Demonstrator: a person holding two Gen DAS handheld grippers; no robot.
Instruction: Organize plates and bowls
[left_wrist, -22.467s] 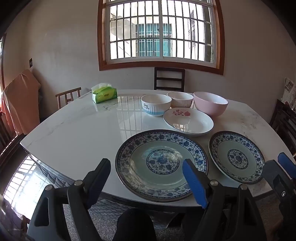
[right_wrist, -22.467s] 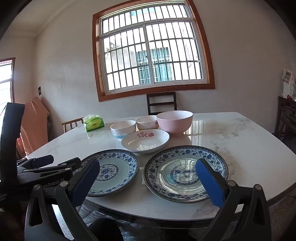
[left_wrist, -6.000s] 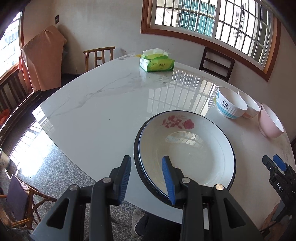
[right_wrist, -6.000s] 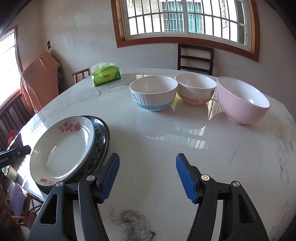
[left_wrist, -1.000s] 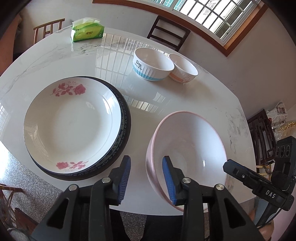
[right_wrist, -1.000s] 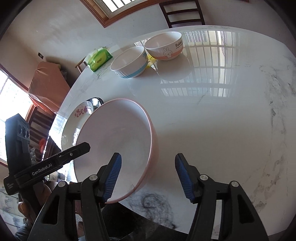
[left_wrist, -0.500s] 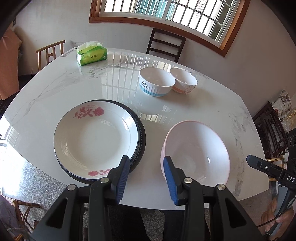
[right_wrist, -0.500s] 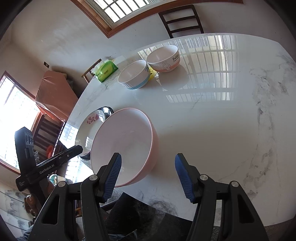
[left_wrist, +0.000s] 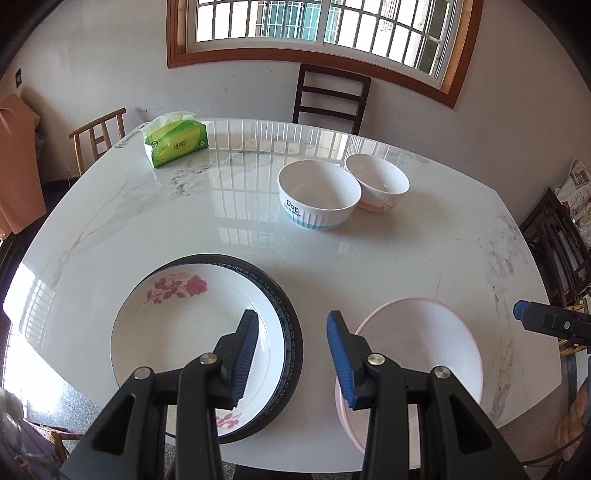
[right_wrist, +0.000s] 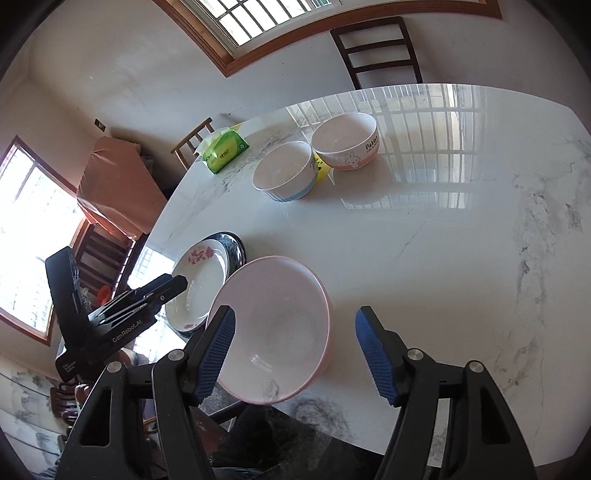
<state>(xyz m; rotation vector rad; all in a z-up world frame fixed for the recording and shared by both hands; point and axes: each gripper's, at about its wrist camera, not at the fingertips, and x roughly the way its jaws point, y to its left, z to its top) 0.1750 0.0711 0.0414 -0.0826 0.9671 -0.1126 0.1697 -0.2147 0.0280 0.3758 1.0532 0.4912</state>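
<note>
Pink bowl (right_wrist: 275, 325) resting on marble table (right_wrist: 443, 251) near front edge, just beside stacked plates (left_wrist: 192, 332). Right claw (right_wrist: 291, 354) opening, nothing pinched, bowl rim between pads. Left claw (left_wrist: 290, 360) parted, empty, above gap between plates and bowl.

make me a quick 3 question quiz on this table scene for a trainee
1. True or false: the rose plate sits on top of a dark-rimmed plate.
2. Which bowl stands nearest the plate stack? A) pink bowl B) rabbit bowl C) Dog bowl
3. Fill in: the green pack at the far side of the table holds ____.

Key: 1 true; 2 A; 3 tissues
</note>
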